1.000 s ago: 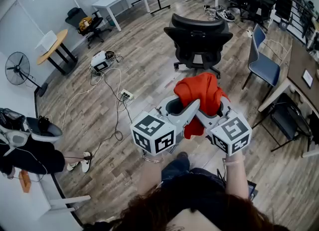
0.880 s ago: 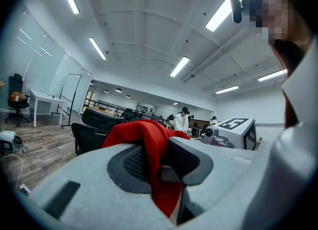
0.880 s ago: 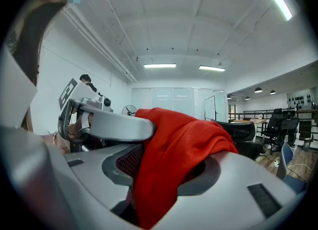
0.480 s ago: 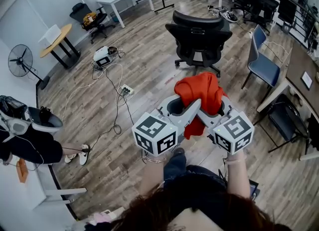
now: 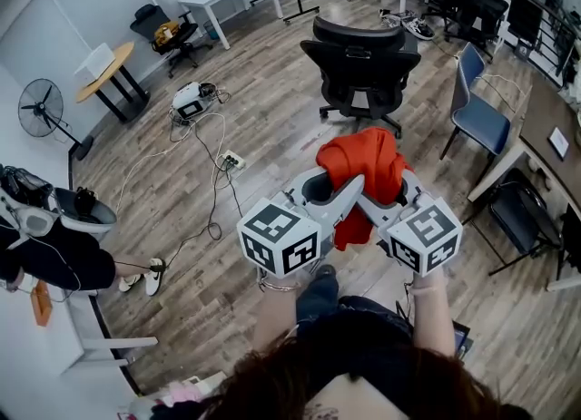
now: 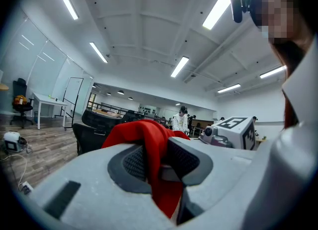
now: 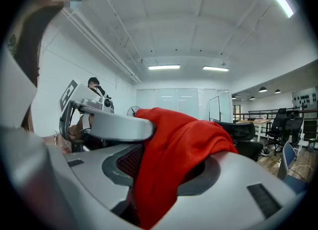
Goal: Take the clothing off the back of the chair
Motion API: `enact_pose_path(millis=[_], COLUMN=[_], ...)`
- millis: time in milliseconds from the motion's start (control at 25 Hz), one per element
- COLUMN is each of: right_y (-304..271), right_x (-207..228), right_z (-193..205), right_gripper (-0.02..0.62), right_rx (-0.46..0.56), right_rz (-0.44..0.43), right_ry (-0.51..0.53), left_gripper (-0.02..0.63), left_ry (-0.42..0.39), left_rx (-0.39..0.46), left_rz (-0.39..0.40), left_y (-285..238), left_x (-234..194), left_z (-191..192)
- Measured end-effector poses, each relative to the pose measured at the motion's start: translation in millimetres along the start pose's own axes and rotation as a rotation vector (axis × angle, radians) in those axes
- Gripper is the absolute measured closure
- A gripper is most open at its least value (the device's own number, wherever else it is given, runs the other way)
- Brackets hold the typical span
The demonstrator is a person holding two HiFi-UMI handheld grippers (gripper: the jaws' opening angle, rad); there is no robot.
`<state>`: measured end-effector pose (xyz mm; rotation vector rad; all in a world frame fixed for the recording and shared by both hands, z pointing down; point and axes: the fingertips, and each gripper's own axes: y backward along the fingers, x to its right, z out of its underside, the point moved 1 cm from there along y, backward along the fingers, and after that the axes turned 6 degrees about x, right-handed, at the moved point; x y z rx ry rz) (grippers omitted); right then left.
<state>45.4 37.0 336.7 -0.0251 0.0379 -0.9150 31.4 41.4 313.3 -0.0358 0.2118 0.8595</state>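
**Left gripper**: jaws clamped on a fold of the red garment, with cloth filling the gap between the pads.

**Right gripper**: jaws likewise pinching the same garment, with a thicker bunch draped over one jaw.

**Position:** The two grippers sit close together, tips nearly meeting. The garment heaps above them and hangs below. The black chair stands well beyond the jaws, its back bare, with no cloth touching it.

**Judgement:** Removal looks effectively complete, and the step in hand is carrying the garment away. The next move calls for firm grips on both sides and the hanging hem held off the floor. No set-down place is named.

**Room:** Open floor lies ahead of the jaws. A blue chair and a desk edge lie to the right, and floor cables to the left.
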Motion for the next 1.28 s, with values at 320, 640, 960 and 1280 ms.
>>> enact_pose_path(millis=[320,640,960,1280], right_y=[4,2,-3,-11], right_x=[3,9,13,17], right_z=[-4,-4,-5,1], right_gripper=[0.408,0.408,0.408,0.408], right_rx=[0.008,0.014,0.015,0.003], right_rz=[0.020,0.034,0.049,0.050], right_ry=[-0.007,-0.006,-0.002,-0.002], left_gripper=[0.497,0.495,0.494,0.492], left_ry=[-0.010,-0.021,-0.016,-0.010], left_rx=[-0.011,-0.016,-0.015,-0.026], left_rz=[0.014,0.021,0.032,0.032], left_y=[-4,-10,-13,-15], left_x=[4,1,-5,-15], left_z=[-4,-4,-6,-1])
